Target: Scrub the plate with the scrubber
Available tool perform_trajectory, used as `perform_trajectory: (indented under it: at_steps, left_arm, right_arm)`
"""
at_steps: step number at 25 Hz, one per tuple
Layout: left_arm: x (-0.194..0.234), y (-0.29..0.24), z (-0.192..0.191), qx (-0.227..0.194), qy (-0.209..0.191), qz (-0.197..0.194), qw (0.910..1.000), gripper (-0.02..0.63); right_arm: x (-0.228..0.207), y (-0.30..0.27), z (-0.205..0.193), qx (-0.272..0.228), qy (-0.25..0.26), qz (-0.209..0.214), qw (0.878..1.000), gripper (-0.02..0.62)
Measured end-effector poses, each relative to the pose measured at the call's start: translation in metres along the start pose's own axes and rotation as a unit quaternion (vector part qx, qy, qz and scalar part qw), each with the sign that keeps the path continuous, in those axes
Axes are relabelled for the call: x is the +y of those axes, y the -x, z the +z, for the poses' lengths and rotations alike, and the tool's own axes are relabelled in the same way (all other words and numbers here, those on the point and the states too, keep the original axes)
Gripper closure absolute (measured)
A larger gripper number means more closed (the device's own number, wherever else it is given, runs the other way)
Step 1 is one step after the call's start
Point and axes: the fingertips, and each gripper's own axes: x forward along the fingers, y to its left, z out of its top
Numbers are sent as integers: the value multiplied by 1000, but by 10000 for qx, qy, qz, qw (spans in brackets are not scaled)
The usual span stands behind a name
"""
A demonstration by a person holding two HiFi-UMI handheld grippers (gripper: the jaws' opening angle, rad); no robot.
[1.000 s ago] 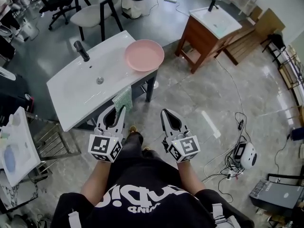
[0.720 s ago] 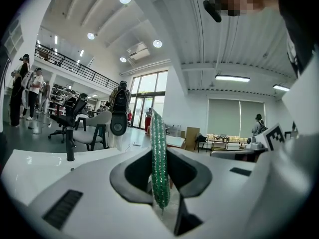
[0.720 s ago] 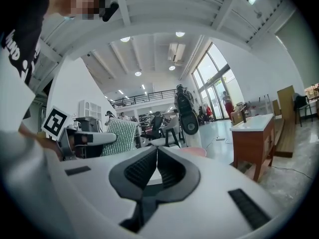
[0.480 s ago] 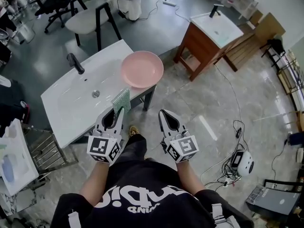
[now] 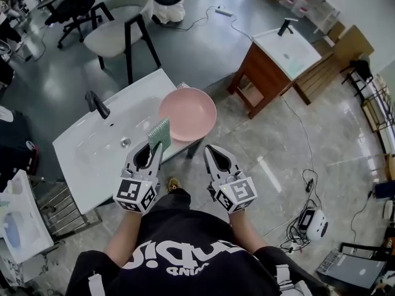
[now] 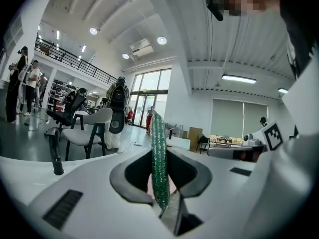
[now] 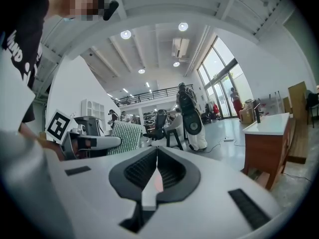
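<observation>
Two-handed step: approach — no scrubbing yet, I judge.
Left tool (image 5: 154, 147): clamped on the green scrubber (image 5: 160, 132), near the plate (image 5: 188, 113).
Scrubber axis: on edge, long axis upright, leaning toward the plate.
Plate: pink, on the washbasin's (image 5: 92, 150) right end.
Right tool (image 5: 210, 150): jaws pressed together, nothing between.
Next: lay the scrubber flat on the plate — right tool may steady it.

White print on the person's black shirt (image 5: 185, 254) shows upside down. Only its small line can be made out, and it seems to read "MIND".
</observation>
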Motion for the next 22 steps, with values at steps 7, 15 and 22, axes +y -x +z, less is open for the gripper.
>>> perform_trajectory:
  at_steps: [7, 15, 22]
  left_arm:
    - [30, -34, 15, 50, 14, -134, 9999, 517]
    - [39, -59, 23, 91, 53, -214, 9997, 517]
    - [38, -70, 21, 171, 186, -66, 9997, 517]
  right_arm:
    - [-14, -45, 13, -32, -5, -5, 10000, 575]
    - [-31, -65, 30, -149, 108, 56, 9998, 574]
    - [-36, -80, 16, 361, 182, 547, 9977, 337]
